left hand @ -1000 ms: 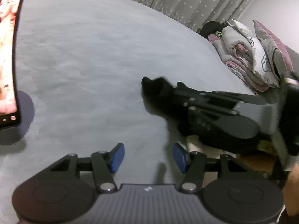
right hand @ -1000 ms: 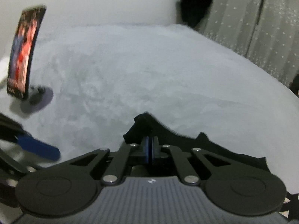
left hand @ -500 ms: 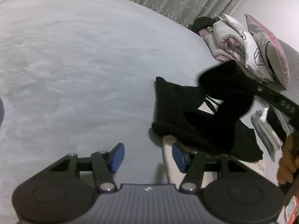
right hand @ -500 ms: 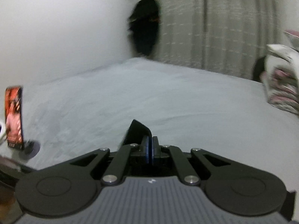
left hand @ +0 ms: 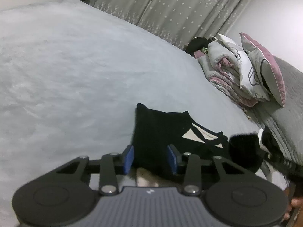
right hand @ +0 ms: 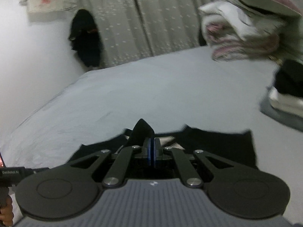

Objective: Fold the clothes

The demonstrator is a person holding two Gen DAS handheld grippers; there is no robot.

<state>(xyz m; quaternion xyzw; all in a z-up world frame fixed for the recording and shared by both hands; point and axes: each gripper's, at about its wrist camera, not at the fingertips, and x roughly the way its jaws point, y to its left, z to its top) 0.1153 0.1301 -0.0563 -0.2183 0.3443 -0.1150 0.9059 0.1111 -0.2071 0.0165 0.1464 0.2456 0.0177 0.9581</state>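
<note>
Bed (left hand: 75, 75), black garment (left hand: 161, 128) (edges hidden)

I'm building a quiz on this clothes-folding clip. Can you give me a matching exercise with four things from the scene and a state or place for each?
Things:
1. left gripper
2. right gripper
3. black garment
4. pillows

States or places:
A. piled at the far right of the bed
B. shut on a fold of dark cloth
C. spread on the grey sheet
D. blue pads apart, dark cloth between them

Pairs: 1-D, 2-B, 3-C, 4-A
</note>
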